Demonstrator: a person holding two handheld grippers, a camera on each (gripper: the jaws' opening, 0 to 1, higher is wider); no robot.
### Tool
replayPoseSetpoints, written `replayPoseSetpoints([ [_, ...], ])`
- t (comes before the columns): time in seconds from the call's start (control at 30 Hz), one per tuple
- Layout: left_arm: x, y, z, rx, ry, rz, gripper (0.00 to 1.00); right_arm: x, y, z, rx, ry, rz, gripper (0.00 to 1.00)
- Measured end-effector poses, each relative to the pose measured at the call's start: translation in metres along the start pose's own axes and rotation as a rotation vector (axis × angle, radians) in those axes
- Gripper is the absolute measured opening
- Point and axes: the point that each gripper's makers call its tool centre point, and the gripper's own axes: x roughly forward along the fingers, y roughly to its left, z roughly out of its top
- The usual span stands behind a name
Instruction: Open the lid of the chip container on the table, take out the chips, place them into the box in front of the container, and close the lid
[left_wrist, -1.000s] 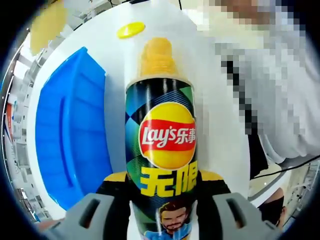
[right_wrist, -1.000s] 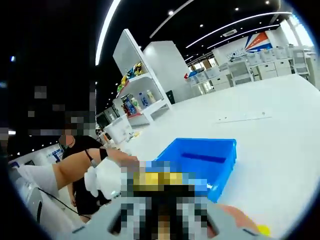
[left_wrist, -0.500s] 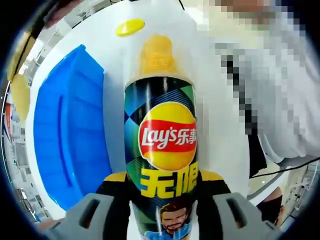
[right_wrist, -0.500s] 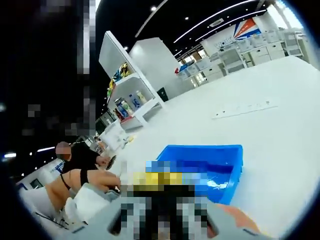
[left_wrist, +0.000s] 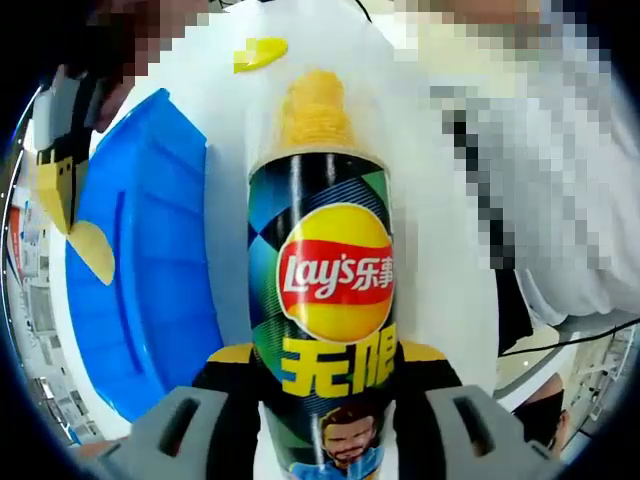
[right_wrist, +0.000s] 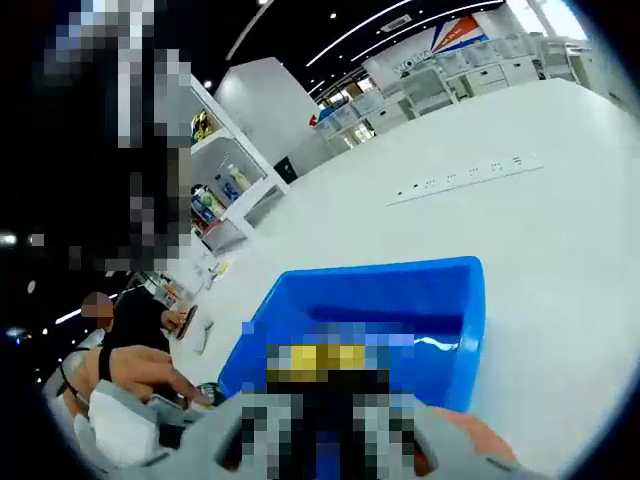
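My left gripper (left_wrist: 330, 400) is shut on an upright Lay's chip canister (left_wrist: 335, 290). Its top is open, and a stack of chips (left_wrist: 315, 105) sticks out. The yellow lid (left_wrist: 258, 52) lies on the white table beyond the canister. A blue box (left_wrist: 140, 270) stands left of the canister. My right gripper (left_wrist: 58, 170) comes in from the upper left and holds a chip (left_wrist: 92, 250) over that box. In the right gripper view, the blue box (right_wrist: 400, 310) lies just ahead of the right gripper (right_wrist: 325, 420), with a blurred yellow patch between the jaws.
A person in white (left_wrist: 540, 190) stands close on the canister's right. The white table (right_wrist: 560, 200) carries a power strip (right_wrist: 465, 175) farther back. White shelves (right_wrist: 225, 190) and seated people (right_wrist: 130, 330) are off to the left.
The right gripper has come into the left gripper view and dropped toward the blue box with a chip. The box has grown larger in the right gripper view. Canister and left gripper stay put.
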Motion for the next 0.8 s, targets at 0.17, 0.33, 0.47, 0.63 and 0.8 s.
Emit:
replayPoseSetpoints([
  [0.17, 0.0, 0.0, 0.0, -0.003, -0.01, -0.004, 0.53, 0.007, -0.005, -0.006, -0.014, 0.018, -0.024, 0.0],
  [0.33, 0.0, -0.001, 0.0, -0.003, -0.01, -0.004, 0.53, 0.009, 0.0, -0.012, -0.025, 0.027, -0.031, 0.0],
  [0.47, 0.0, -0.001, 0.0, -0.003, -0.01, -0.006, 0.53, 0.01, 0.004, -0.018, -0.045, 0.041, -0.043, 0.0],
  [0.63, 0.0, -0.002, 0.0, -0.003, -0.007, -0.007, 0.53, 0.013, 0.003, -0.018, -0.052, 0.047, -0.052, 0.01],
  [0.8, 0.0, -0.002, 0.0, -0.002, -0.006, -0.006, 0.53, 0.013, -0.001, -0.015, -0.059, 0.046, -0.068, 0.01],
])
